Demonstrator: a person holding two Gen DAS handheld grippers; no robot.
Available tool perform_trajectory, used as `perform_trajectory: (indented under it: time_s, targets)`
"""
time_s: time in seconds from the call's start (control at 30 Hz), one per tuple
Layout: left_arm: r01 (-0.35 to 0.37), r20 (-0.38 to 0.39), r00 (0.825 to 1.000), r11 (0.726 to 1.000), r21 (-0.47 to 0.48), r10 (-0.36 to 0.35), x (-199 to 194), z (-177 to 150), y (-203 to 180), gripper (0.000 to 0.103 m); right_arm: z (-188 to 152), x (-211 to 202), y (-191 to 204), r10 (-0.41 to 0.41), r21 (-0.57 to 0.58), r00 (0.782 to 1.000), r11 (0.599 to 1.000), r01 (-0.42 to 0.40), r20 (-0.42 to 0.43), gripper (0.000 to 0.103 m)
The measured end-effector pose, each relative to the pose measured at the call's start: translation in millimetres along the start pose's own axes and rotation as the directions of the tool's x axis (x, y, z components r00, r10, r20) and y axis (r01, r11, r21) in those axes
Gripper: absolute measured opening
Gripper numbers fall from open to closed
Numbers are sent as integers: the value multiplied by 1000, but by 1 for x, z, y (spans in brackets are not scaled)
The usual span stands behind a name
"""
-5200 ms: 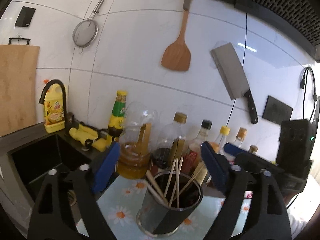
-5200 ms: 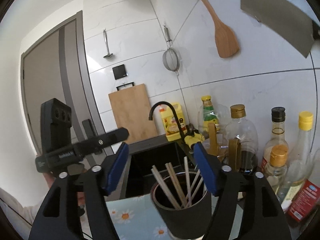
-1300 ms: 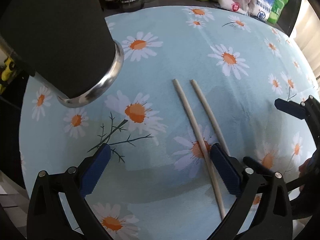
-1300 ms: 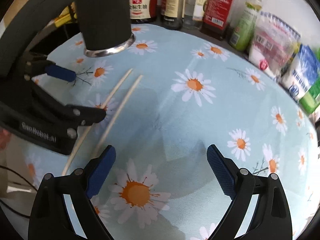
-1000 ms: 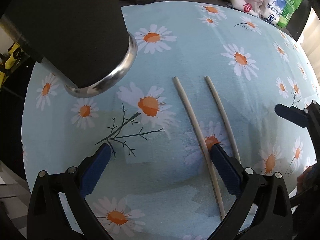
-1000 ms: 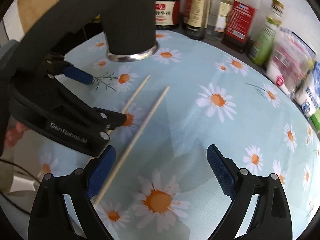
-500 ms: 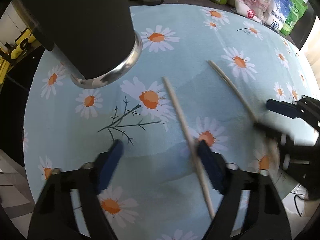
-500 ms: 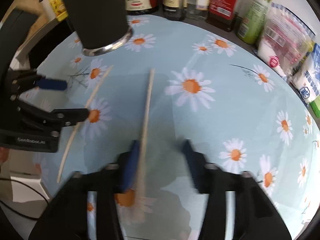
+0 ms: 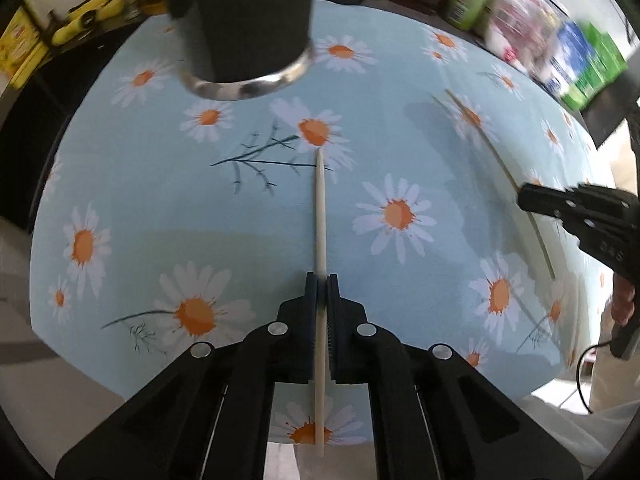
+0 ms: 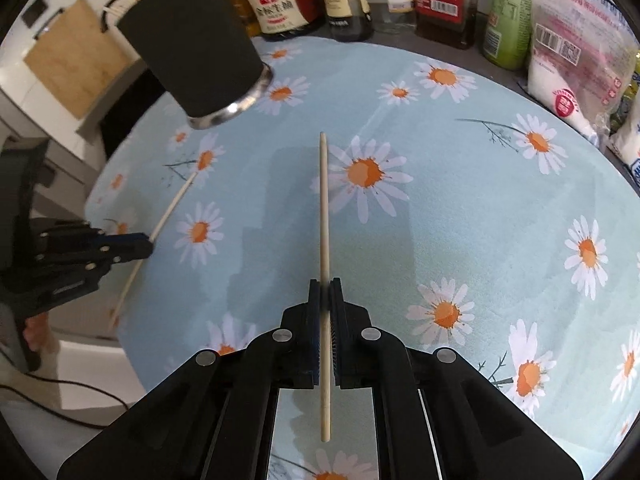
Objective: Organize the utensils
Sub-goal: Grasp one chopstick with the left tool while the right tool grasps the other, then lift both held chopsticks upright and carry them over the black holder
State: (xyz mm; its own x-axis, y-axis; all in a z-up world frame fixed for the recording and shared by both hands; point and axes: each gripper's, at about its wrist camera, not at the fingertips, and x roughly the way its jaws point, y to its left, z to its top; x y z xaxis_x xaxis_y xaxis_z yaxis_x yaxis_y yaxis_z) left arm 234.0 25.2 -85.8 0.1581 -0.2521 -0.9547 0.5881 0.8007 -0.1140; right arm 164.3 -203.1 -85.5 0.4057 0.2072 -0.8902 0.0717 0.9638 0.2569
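Wooden chopsticks sat one in each claw: the left claw (image 9: 322, 280) had just closed on one chopstick (image 9: 320, 208), the right claw (image 10: 325, 284) on the other chopstick (image 10: 323, 200), above the daisy-patterned table (image 10: 480, 220).

Left claw (image 9: 322, 280), right claw (image 10: 325, 284): black plastic frames, blue ridged pads, silver round screws.

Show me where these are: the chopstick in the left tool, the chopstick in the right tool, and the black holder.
left chopstick (image 9: 320, 216), left wrist view, mid shaft
right chopstick (image 10: 323, 208), right wrist view, mid shaft
black holder (image 10: 192, 44), right wrist view, side wall
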Motion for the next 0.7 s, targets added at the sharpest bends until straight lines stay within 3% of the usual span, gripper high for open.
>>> perform_trajectory:
  time_s: [0.1,0.27,0.47,0.6,0.7]
  targets:
    - [-29,28,999,999,-41,30,-9,2,5,5,1,-9,-1,10,-36,1000,999,-9,26,5]
    - [-158,105,981,986,-62,164,-31,5,10,5,7,-29,0,16,-103,996,995,-7,91,5]
    - [-265,213,937,961,-81,276,-68,18,1,5,25,-55,4,50,-179,981,984,-16,187,5]
    - [-281,293,908,954,-109,301,-98,27,-3,5,42,-71,14,69,-238,964,971,-6,256,5]
    - [-306,350,876,943,-128,331,-121,32,-6,5,53,-90,23,80,-279,946,960,11,313,5]
